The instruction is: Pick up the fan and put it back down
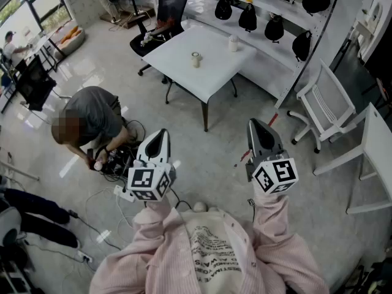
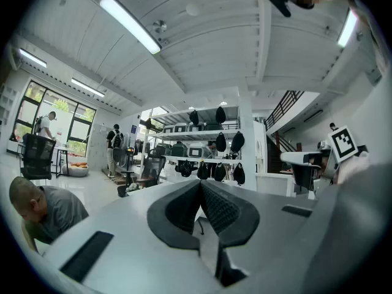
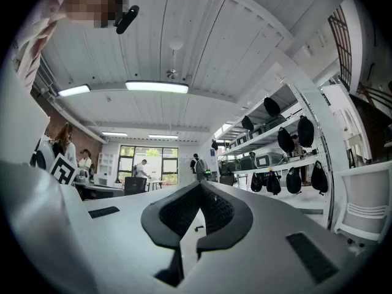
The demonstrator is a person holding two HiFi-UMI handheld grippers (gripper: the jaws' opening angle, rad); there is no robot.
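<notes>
Fan: not to be made out in any view; two small objects (image 1: 195,58) stand mid-top and near the far corner of the white table (image 1: 208,75), well ahead. Left gripper (image 1: 160,135) and right gripper (image 1: 260,128) are held level, jaws closed on nothing — seemingly a carrying pose before approach.

White surface (image 1: 208,72), two cups (image 1: 196,59) on it; black office chair (image 1: 168,5) behind, bags (image 1: 248,18) along shelf (image 1: 264,3), person (image 1: 92,118) crouching over cables (image 1: 117,162).

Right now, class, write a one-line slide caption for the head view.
Left gripper and right gripper, both shut and empty, face a white table; a person crouches at left.
</notes>
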